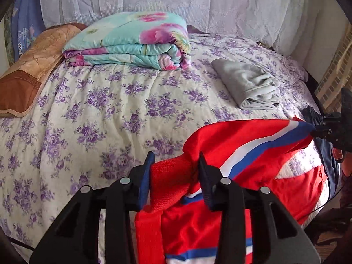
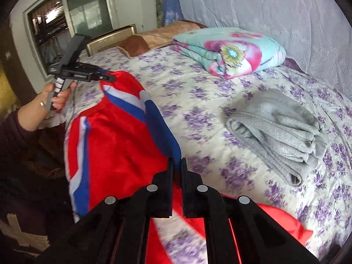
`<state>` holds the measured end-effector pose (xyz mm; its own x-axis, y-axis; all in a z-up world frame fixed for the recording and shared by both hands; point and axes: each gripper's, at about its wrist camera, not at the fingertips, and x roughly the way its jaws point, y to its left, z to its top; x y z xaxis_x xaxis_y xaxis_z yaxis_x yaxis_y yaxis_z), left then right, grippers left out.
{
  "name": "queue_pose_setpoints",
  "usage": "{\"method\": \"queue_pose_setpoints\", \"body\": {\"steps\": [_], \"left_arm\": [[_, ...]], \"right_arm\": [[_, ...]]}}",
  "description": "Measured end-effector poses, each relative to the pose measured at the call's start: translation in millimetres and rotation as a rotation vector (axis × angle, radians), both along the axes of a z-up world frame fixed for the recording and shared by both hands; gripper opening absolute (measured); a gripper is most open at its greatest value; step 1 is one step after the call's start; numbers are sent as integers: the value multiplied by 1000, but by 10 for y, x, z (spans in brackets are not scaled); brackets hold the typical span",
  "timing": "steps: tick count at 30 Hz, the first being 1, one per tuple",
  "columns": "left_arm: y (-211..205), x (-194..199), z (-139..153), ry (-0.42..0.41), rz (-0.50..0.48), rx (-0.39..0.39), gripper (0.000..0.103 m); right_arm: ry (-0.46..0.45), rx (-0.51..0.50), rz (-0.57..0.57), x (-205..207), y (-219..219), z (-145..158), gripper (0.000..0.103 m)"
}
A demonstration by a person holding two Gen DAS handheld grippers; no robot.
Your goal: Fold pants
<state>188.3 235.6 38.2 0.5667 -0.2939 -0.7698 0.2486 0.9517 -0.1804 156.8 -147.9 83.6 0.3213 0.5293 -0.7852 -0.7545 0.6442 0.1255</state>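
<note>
Left wrist: pants [image 1: 220,145] bunched between left claw [image 1: 175,160] fingers.

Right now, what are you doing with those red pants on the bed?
A person is folding the red pants with two hand-held grippers. The left gripper pinches one end of the waistband, and the right gripper pinches the other, holding the pants stretched above the flowered bedspread. Grey pants already lie folded nearby, beside a folded quilt.
</note>
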Motion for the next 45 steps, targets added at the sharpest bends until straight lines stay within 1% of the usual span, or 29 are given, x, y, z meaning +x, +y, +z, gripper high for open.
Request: {"method": "queue_pose_setpoints", "body": {"steps": [2,4,6,8,9,10,11,12,13,15,18,19,21,22,24,26,27,29,31,32,34,36,37,38,39,40,42,44,45], "left_arm": [[28,-346,23,-9,-8,-14,38],[51,-679,-72,6,-7,-8,39],[79,-976,-258,37,-2,3,40],[134,-1218,-495,72,6,-7,43],[170,-1308,-616,95,14,-19,47],[224,-1380,-713,113,36,-38,50],[286,-1441,-783,130,60,-75,52],[356,-1490,-823,145,77,-127,54],[420,-1535,-832,148,95,-179,60],[514,-1608,-768,130,127,-259,68],[551,-1646,-596,93,155,-359,70],[536,-1635,-555,89,166,-373,72],[463,-1567,-518,101,198,-379,73],[420,-1529,-522,111,213,-382,73],[313,-1459,-561,139,240,-372,73],[228,-1414,-595,163,260,-344,73],[212,-1398,-608,175,267,-345,72],[182,-1378,-630,202,281,-347,68],[184,-1354,-691,262,306,-333,56],[198,-1356,-742,303,312,-368,53],[198,-1385,-790,331,309,-410,52],[150,-1419,-768,329,311,-440,52],[112,-1417,-730,313,303,-438,53],[82,-1398,-695,296,310,-413,54],[77,-1360,-689,289,323,-405,60],[106,-1307,-715,295,341,-421,64],[203,-1195,-806,310,389,-458,62],[266,-1118,-852,306,410,-472,43],[273,-1088,-845,293,403,-472,25]], "right_arm": [[12,14,41,-467,55,9,6],[50,20,76,-922,149,-121,7],[115,32,102,-1310,248,-393,7],[146,12,100,-1588,322,-697,7],[153,4,88,-1673,344,-818,7],[165,13,73,-1716,349,-902,7],[173,26,53,-1728,333,-956,7],[170,44,37,-1728,309,-966,7],[172,67,24,-1728,276,-944,7],[161,87,8,-1744,247,-896,7],[144,83,-2,-1779,244,-839,7],[141,76,-5,-1790,246,-826,7],[141,72,-14,-1731,264,-860,7],[146,76,-21,-1720,270,-928,7],[158,92,-36,-1707,251,-944,7],[162,105,-45,-1711,270,-997,7],[163,109,-47,-1724,264,-1006,7],[165,112,-52,-1731,255,-1016,7],[164,111,-52,-1738,256,-1020,7],[165,112,-53,-1737,254,-1020,7],[165,113,-51,-1732,253,-1019,7],[172,119,-52,-1721,245,-1030,8],[176,122,-53,-1713,243,-1038,8],[178,123,-54,-1708,242,-1044,8],[180,125,-54,-1704,243,-1048,8],[180,126,-55,-1702,245,-1048,8],[174,125,-57,-1712,249,-1047,8],[166,126,-61,-1729,245,-1042,8],[162,128,-65,-1737,243,-1036,7]]}}
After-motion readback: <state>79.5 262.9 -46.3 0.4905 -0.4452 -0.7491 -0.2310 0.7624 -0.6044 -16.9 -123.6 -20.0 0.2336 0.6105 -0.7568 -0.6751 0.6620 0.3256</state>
